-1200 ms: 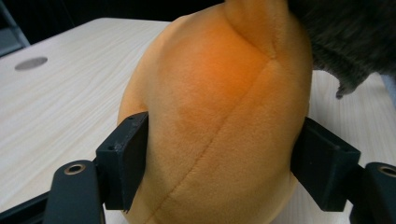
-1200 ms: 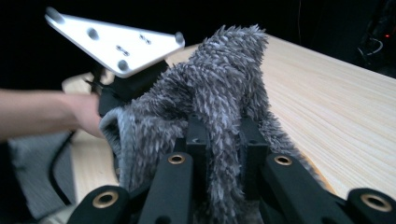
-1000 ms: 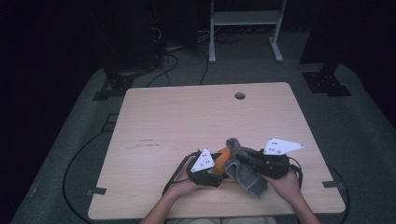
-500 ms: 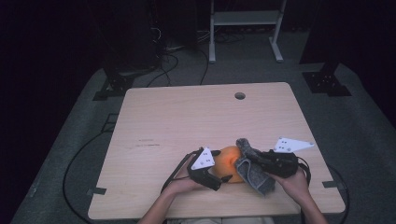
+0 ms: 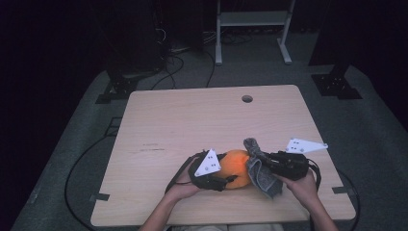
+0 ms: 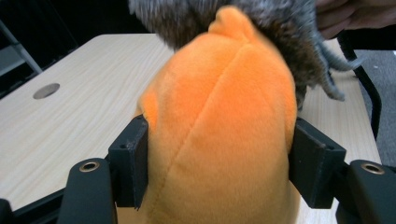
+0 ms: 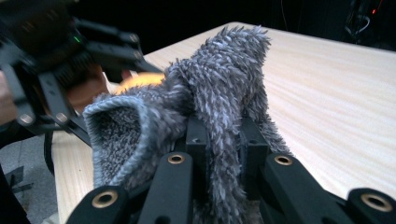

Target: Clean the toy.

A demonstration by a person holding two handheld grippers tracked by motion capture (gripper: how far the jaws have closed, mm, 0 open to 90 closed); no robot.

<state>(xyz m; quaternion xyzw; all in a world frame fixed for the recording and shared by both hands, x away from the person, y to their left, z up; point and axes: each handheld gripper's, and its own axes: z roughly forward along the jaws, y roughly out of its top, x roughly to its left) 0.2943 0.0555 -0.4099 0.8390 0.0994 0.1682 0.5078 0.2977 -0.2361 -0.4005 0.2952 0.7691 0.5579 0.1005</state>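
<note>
So, biggest thing first: the wooden table (image 5: 183, 125) takes up most of my high view, and all the action sits near its front edge, close to me. Next down in size is the orange plush (image 5: 236, 166), a round soft toy that sits between my two hands. My left gripper (image 5: 222, 182) has it: in the left gripper view the orange plush (image 6: 219, 126) bulges between the two black jaws, and the pads press into its sides, so that one is clamped on the plush about a third of the way open. Its jaws have just been closing in again, with the plush between them the whole way. Then the fuzzy grey sock (image 5: 261, 168), which hangs against the right side of the plush, touching it, with one end sticking up and the rest drooping toward the table edge. My right gripper (image 5: 269, 163) is squeezed tight on it: in the right gripper view the grey sock (image 7: 219, 93) runs straight down between the jaws, pinched thin, and its open cuff flops out to the left of them.
</note>
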